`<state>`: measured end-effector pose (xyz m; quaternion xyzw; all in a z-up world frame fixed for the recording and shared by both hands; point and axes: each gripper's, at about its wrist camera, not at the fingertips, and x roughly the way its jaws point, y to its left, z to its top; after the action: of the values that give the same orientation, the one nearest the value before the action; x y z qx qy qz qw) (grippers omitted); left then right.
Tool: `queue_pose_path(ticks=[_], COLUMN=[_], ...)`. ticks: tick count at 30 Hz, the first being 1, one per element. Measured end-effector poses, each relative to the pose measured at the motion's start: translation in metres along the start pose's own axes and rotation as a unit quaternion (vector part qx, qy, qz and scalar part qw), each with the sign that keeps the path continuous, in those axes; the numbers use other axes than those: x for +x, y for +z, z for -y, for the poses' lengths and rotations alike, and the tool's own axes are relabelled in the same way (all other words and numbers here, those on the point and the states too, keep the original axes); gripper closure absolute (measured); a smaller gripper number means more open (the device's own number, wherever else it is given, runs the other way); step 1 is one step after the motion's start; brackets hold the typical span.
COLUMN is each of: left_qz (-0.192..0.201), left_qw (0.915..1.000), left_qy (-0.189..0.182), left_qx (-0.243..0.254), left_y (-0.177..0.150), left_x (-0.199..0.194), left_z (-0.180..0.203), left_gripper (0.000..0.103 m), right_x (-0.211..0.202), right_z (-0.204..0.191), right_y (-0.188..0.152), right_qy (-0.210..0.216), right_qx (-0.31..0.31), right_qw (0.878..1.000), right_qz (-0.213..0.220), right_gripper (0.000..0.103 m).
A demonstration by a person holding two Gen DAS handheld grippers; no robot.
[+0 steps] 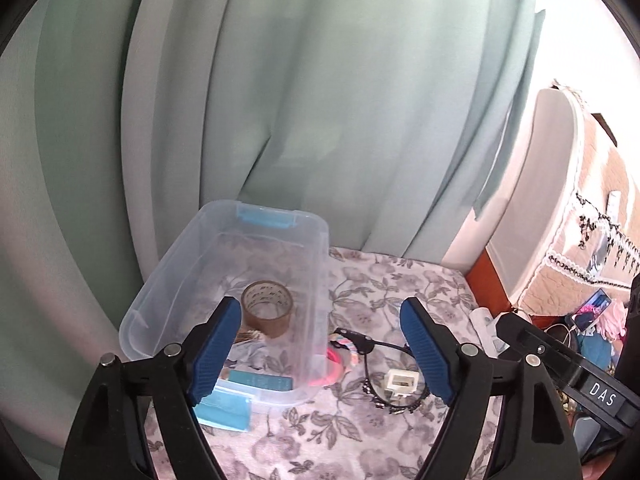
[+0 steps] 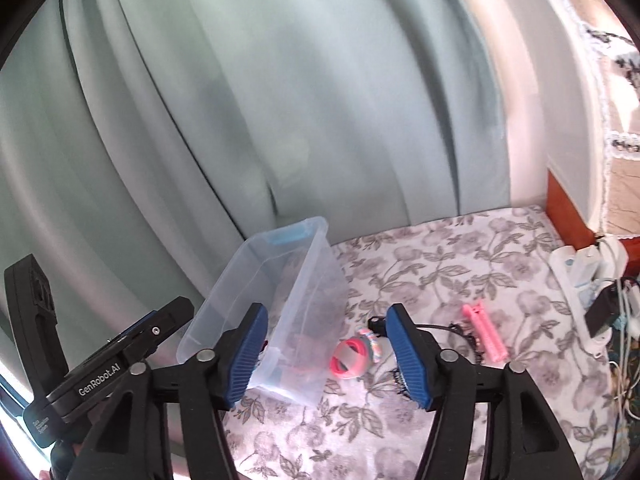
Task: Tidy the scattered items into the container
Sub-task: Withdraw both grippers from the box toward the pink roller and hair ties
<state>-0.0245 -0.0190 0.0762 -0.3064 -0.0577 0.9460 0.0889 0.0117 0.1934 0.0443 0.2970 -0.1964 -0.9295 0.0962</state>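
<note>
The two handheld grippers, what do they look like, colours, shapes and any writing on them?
Both match: the left gripper and the right gripper each have black plastic scissor-like arms with round silver pivot bolts, ending in ribbed blue rubber finger pads. White lettering reads "GenRobot.AI" on the left gripper's black body, seen from the right wrist view, and "DAS" on the right's, seen from the left.

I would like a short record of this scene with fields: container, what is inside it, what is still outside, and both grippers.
container: clear plastic box, open, on a floral cloth
inside: brown tape roll; teal box
outside: pink ring, pink hair clip, black headband, white clip, all on the cloth right of the box
left gripper: open, holds nothing
right gripper: open, holds nothing
</note>
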Motion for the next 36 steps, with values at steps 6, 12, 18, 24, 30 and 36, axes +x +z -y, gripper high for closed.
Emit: queue_pose_path(ticks=[6, 12, 18, 24, 30, 36], left_qz=[0.007, -0.010, -0.033, -0.066, -0.088, -0.116], left_qw=[0.9997, 0.9996, 0.9979, 0.9950, 0.9932, 0.9912], left_qy=[0.002, 0.008, 0.001, -0.002, 0.007, 0.012], left_qx=[0.022, 0.025, 0.056, 0.074, 0.076, 0.063], left_y=[-0.004, -0.011, -0.027, -0.042, -0.054, -0.065], left_x=[-0.008, -0.001, 0.016, 0.038, 0.060, 0.087], left_z=[0.030, 0.050, 0.074, 0.089, 0.090, 0.085], left_gripper=[0.021, 0.021, 0.021, 0.021, 0.021, 0.021], right_x=[-0.030, -0.051, -0.058, -0.057, -0.042, -0.016], right_z=[0.034, 0.069, 0.098, 0.119, 0.131, 0.138], right_y=[-0.002, -0.007, -0.014, -0.021, -0.030, -0.039], right_qy=[-0.019, -0.041, -0.044, -0.051, -0.068, -0.064], right_qx=[0.018, 0.048, 0.073, 0.083, 0.075, 0.063], right_qw=[0.999, 0.996, 0.994, 0.993, 0.993, 0.995], right_qz=[0.033, 0.058, 0.066, 0.069, 0.066, 0.038], right_gripper=[0.022, 0.010, 0.000, 0.000, 0.000, 0.000])
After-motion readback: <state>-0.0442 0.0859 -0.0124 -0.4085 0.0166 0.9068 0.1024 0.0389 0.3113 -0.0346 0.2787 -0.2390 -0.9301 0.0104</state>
